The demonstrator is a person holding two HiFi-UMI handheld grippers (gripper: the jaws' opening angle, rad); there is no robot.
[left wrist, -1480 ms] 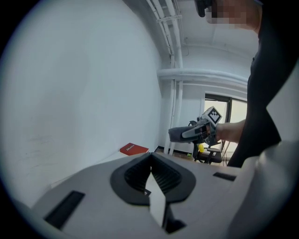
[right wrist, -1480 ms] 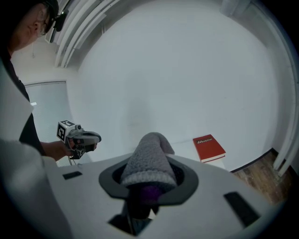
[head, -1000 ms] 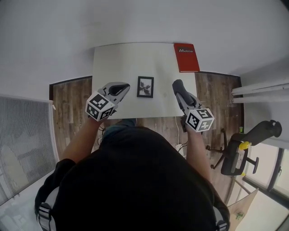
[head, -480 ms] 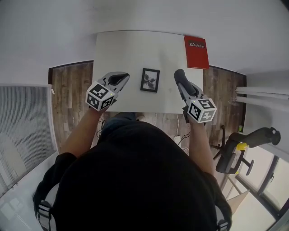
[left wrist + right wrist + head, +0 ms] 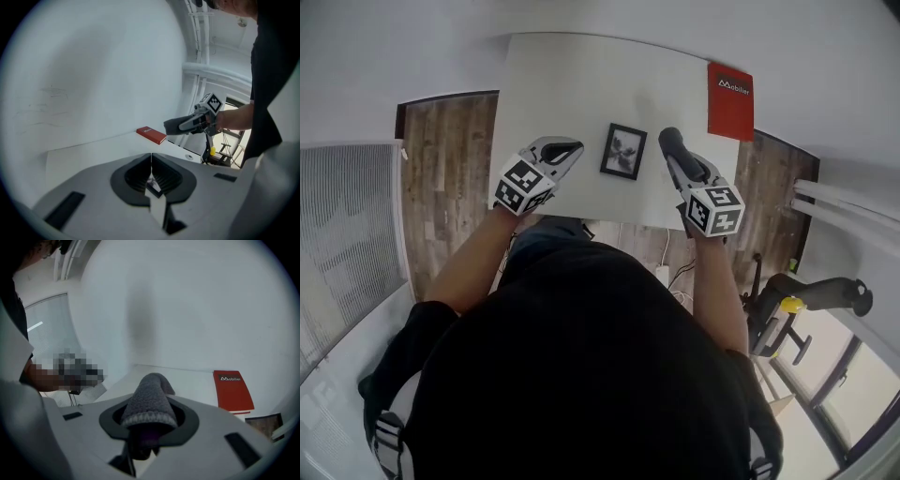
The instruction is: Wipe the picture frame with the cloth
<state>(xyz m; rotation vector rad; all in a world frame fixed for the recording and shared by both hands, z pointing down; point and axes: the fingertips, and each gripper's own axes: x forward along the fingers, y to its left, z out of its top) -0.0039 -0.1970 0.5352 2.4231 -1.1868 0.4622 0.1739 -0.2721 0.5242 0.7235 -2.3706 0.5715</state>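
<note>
While I hold both grippers at the table's (image 5: 562, 84) front edge, the frame (image 5: 623, 151) lies flat between them, near that edge's middle and apart from both. My left gripper (image 5: 573, 148) is clenched shut with nothing in it. My right gripper (image 5: 674, 153) grips a grey cloth (image 5: 150, 404). Bare white top runs from the frame to the far edge and the left corners. A red book (image 5: 730, 100) lies at the far right corner, with "Mobilier" on its cover.

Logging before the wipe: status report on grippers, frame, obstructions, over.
Left gripper shut, empty. Right gripper shut on cloth. Picture frame flat on table between them, untouched. Red book at far corner, clear of frame.
</note>
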